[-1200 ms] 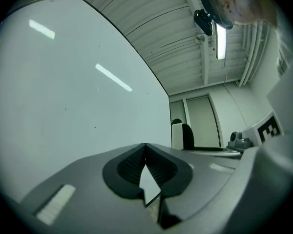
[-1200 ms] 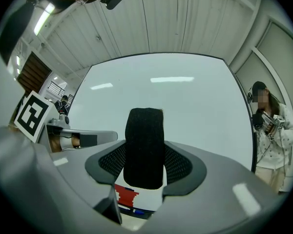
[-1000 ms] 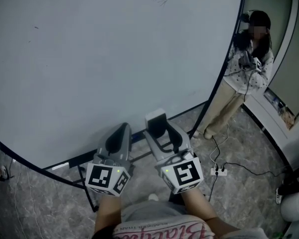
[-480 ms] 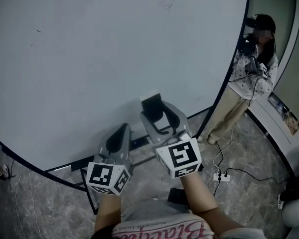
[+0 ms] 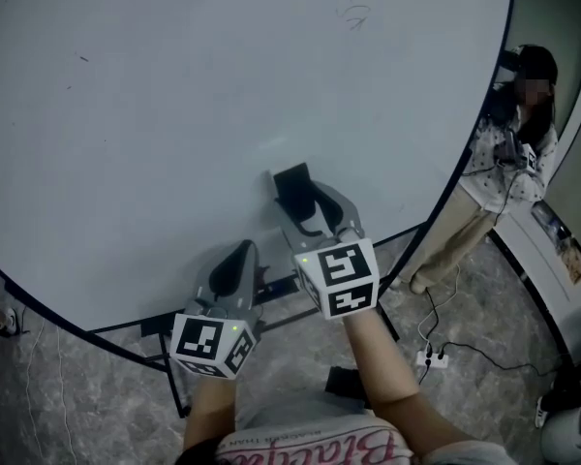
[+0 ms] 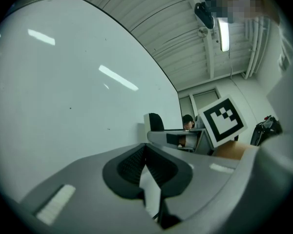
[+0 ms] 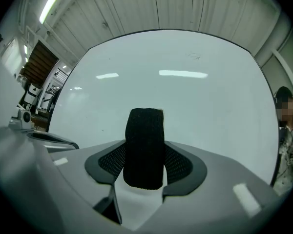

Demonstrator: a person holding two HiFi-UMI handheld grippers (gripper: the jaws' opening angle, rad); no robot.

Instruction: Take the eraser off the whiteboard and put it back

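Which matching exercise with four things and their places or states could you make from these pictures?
Things:
1. eraser
2. left gripper
3. power strip
4. standing person

Places or states:
A. on the floor
B. beside the right edge of the whiteboard
C. jaws together, nothing between them
D. clamped between the jaws of the right gripper

Pairs: 1-D, 2-C, 3-A, 4-B

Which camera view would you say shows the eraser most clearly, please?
The right gripper view: the eraser fills the centre, clamped in the right gripper. The head view shows it smaller, in front of the whiteboard; the left gripper view shows only a small, distant side.
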